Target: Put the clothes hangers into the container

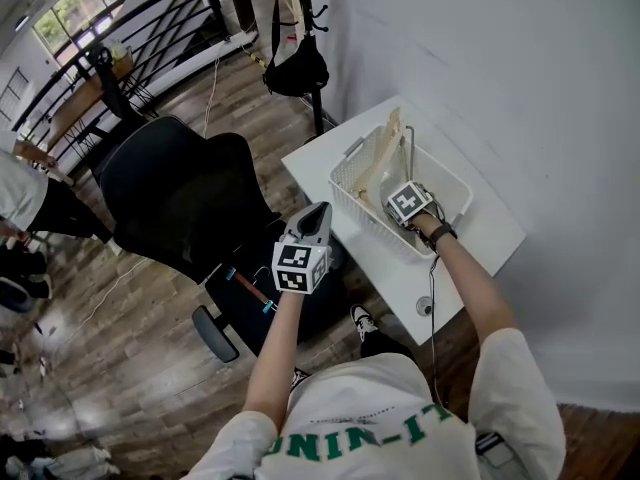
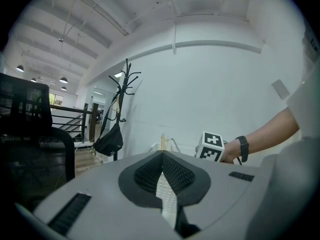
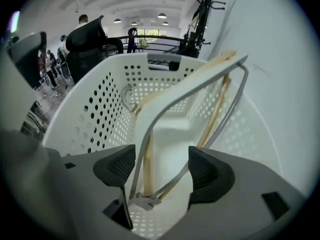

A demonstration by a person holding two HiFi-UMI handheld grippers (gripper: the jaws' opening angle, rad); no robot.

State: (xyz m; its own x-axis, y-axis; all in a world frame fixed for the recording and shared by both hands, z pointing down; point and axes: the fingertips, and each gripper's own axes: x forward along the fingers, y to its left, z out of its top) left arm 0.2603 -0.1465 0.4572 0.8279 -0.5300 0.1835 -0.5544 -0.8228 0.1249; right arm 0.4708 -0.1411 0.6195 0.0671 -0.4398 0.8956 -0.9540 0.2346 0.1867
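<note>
Two hangers lie in a white perforated basket [image 1: 345,183], leaning from its floor up against the far rim. One is thin and grey [image 3: 195,89], the other pale wood [image 3: 212,119], and the grey one lies across the wood one. From the head view their top ends poke above the basket's rim near the wall.

The right tool [image 3: 160,166] reaches down into the basket. Its jaws stand wide, with the lower end of the grey hanger between them but not pinched. A dark watch [image 1: 441,233] sits on the wrist behind it.

The basket stands on a small white counter [image 1: 480,238] pushed against a plain white wall [image 1: 520,68]. A thin cable [image 1: 432,288] runs across the counter's near edge.

The left tool [image 2: 162,156] is held off the counter's left side, above a black mesh chair [image 1: 180,198]. Its jaws are pressed together with nothing between them.

The floor [image 1: 120,368] is dark wood planks. Beyond the counter's far corner stands a black coat stand [image 2: 126,84] with a black bag [image 1: 297,68] hanging from it. A black railing [image 1: 130,28] runs along the room's far side, with windows behind it. Round lamps hang from a white ceiling. Part of another person shows at the head view's left edge.
</note>
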